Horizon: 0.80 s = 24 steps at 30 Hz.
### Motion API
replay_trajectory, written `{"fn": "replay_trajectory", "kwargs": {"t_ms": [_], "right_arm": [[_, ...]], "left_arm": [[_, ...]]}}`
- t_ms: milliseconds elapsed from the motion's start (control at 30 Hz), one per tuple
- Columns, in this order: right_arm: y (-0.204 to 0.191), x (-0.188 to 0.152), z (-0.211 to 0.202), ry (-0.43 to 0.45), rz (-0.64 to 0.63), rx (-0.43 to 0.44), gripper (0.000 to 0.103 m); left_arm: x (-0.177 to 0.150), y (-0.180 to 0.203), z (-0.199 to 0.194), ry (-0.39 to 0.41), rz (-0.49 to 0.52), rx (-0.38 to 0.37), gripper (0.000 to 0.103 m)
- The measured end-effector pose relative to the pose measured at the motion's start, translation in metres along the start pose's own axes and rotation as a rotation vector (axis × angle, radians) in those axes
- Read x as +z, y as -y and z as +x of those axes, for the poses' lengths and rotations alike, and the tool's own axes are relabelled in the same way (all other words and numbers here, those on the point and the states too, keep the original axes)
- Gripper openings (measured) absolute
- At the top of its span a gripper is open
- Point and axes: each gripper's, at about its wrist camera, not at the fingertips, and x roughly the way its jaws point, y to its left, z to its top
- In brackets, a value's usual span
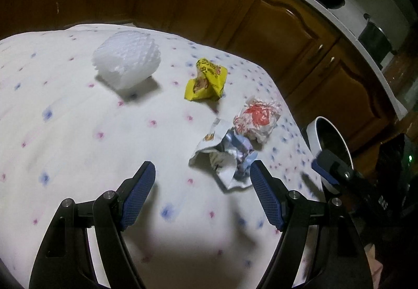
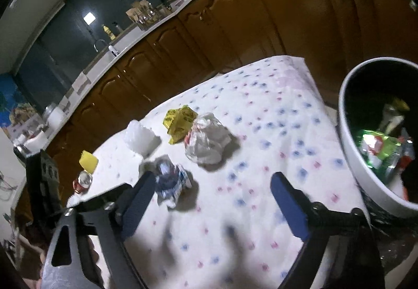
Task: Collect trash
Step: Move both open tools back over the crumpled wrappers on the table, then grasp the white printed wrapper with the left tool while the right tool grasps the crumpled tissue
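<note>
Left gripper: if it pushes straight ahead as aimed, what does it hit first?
Probably the bare tablecloth: the open left gripper has nothing between its fingers. The silver crumpled wrapper lies just off its right fingertip, so it might brush that; depth is unclear.

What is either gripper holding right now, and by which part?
Nothing. The left gripper and right gripper are both open and empty above the tablecloth.

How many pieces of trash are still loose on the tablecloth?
6: white foam, yellow wrapper, red-printed bag, crumpled silver wrapper, plus yellow sponge-like piece and can at the far edge. More may be hidden.
</note>
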Motion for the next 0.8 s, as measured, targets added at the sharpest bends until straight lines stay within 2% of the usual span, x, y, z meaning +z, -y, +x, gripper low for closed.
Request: {"fn": "replay_trajectory", "kwargs": {"t_ms": [200,233,300,367,433,467,533,600,800], "right_arm": [[0.000,0.019,0.029,-0.031,0.017,0.015,0.067],[-0.001,0.022,0.034,-0.035,0.016,0.015,0.066],[-0.002,0.026,0.043,-0.043,0.008,0.019,0.065],[-0.003,0.029,0.054,-0.055,0.004,0.021,0.062],[-0.002,0.030,0.062,-0.068,0.004,0.024,0.049],[-0.001,0.030,0.066,-0.079,0.003,0.025,0.039],[0.002,0.028,0.072,-0.093,0.011,0.056,0.031],[0.002,0.026,0.068,-0.083,-0.002,0.050,0.023],[0.001,0.021,0.036,-0.035,-0.032,0.039,0.021]], "left_arm": [[0.011,0.004,0.022,-0.018,0.016,0.014,0.075],[0.012,0.005,0.026,-0.025,0.023,0.013,0.072],[0.012,0.006,0.032,-0.038,0.033,0.012,0.061],[0.011,0.009,0.040,-0.060,0.044,0.009,0.042],[0.009,0.012,0.045,-0.079,0.057,0.010,0.026],[0.009,0.014,0.045,-0.079,0.067,0.005,0.021],[0.008,0.016,0.042,-0.069,0.083,0.013,0.017],[0.009,0.017,0.039,-0.061,0.084,0.007,0.012],[0.008,0.024,0.025,-0.028,0.087,-0.008,0.010]]}}
